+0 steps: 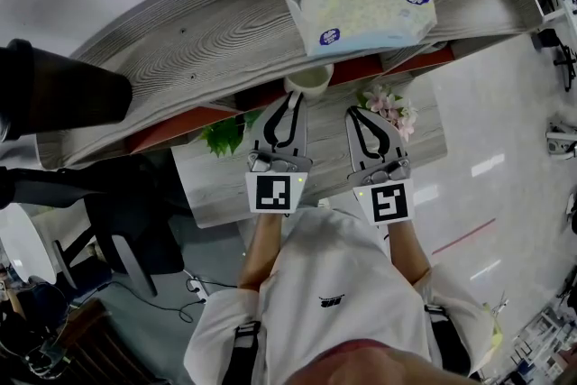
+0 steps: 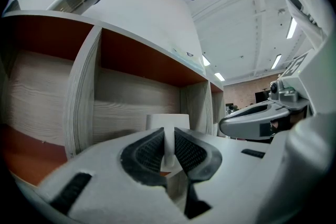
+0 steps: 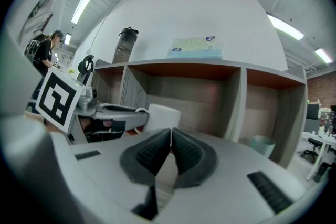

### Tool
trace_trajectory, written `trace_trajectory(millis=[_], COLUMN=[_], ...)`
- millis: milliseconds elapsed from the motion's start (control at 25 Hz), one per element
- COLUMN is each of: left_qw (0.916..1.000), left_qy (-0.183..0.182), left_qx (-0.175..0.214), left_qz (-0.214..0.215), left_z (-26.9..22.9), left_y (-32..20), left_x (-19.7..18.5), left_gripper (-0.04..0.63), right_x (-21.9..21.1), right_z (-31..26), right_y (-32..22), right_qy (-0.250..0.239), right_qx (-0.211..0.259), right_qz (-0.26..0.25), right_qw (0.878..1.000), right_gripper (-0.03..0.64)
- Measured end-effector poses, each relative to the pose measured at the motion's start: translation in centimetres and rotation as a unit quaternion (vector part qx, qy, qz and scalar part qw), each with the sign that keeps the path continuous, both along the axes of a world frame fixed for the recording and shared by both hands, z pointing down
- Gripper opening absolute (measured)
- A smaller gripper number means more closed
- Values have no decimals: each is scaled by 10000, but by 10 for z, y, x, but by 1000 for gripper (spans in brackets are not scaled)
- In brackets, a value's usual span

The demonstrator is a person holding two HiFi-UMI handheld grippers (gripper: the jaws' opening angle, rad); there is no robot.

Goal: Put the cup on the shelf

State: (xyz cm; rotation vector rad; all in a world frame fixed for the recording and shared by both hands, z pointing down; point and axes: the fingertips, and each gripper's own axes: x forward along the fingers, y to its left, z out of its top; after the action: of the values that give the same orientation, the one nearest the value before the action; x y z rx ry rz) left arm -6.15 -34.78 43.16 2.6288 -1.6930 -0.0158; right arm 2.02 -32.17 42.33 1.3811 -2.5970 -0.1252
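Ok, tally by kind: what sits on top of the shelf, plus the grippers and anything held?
tissue bundle: 1
bottle: 1
grippers: 2, left gripper and right gripper
cup, pinched by the left gripper: 1
Total: 5

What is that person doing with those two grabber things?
A person holds a hand-held gripper in each hand. The left hand-held gripper is pinched shut on a white cup and holds it level at the opening of a compartment in the wooden shelf. I can't tell whether the cup is resting on the shelf yet. The right hand-held gripper is beside it, shut and empty.
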Motion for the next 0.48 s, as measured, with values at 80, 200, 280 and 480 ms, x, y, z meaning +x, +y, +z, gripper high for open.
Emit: trace_trajectory(millis=[80,200,280,480], left_qw=[10000,10000,10000,9998], left_qy=[-61,-22,-66,-169], left_qx=[-26,-15,-33,-106], left_qz=[4,-10,-10,-7], left_z=[2,1,2,7], left_y=[-2,-5,-8,-13], left_x=[1,3,4,8], left_gripper=[54,54,54,54], right_x=[0,1,1,2], right_z=[1,3,2,2], right_y=[-1,-1,-2,-2], right_qy=[17,79,69,42], right_qx=[-29,-42,-13,-37], right_qz=[11,11,16,56], right_qw=[10000,10000,10000,10000], right_gripper=[31,31,31,31])
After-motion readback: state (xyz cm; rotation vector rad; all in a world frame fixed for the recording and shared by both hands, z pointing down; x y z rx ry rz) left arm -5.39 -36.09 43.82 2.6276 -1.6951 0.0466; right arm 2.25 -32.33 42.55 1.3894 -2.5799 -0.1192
